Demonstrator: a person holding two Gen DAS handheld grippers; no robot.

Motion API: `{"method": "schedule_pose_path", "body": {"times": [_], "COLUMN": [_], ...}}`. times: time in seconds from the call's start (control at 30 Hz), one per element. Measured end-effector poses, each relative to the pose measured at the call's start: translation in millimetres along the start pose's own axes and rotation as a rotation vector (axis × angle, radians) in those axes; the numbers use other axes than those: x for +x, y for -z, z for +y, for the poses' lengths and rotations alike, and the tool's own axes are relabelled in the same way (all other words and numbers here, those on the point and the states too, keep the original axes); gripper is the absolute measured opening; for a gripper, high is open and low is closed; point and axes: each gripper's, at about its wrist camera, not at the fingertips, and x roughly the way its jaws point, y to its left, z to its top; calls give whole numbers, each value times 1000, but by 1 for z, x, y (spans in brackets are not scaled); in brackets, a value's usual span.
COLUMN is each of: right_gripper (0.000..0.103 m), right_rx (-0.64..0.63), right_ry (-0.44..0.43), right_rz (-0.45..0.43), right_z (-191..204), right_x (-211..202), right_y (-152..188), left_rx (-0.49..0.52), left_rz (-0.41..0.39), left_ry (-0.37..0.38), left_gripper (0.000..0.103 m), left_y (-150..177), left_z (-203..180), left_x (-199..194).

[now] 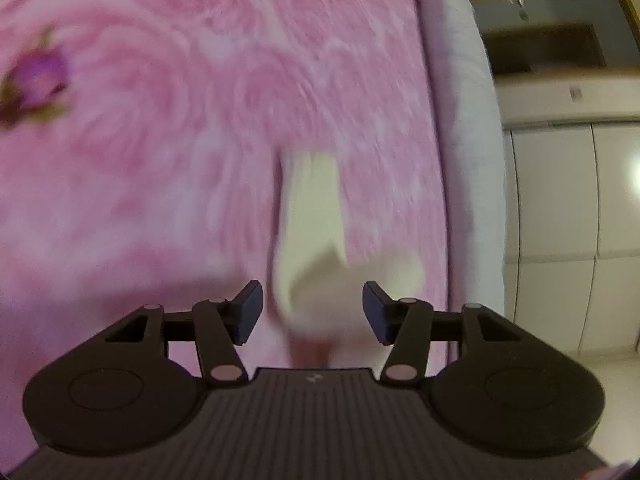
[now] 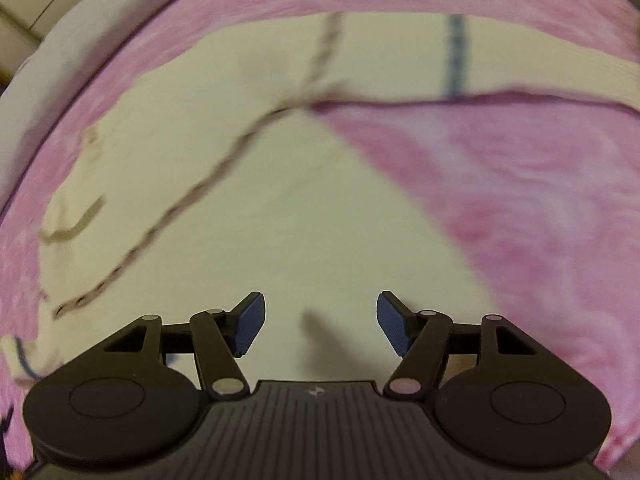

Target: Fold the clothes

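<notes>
both grippers — left (image 1: 312,312), right (image 2: 320,322) — unclenched, gripping nothing, over cream garment (image 2: 240,200); pink blanket (image 2: 540,200) bare beyond its edge.

garment (image 2: 248,208) on blanket (image 2: 520,200), wardrobe (image 1: 568,220) right

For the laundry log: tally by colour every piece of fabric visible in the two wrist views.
Cream, dark-stitched garment, lying on the blanket; its cream end shows in the left wrist view: 1
Pink, rose-patterned plush blanket: 1
Pale lilac bedding edge beside the blanket: 1
Total: 3
</notes>
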Motion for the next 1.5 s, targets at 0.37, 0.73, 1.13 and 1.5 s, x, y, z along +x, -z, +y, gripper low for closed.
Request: {"method": "schedule_pose_path", "body": {"times": [0.37, 0.73, 1.13, 1.5], "right_gripper": [71, 71, 74, 70], "right_rx": [36, 18, 72, 594], "right_ry": [57, 31, 28, -127], "right_rz": [24, 57, -30, -319], "right_z": [32, 32, -120, -354], "right_x": [14, 13, -40, -67], "right_y": [28, 55, 10, -73], "left_rx": [356, 669, 609, 566], "left_rz": [-111, -223, 9, 171], "left_ry": [95, -345, -260, -198], "left_gripper": [4, 16, 35, 40], "left_y": [-23, -55, 135, 299], "left_z": [-51, 2, -28, -31], "left_x": [10, -37, -107, -84]}}
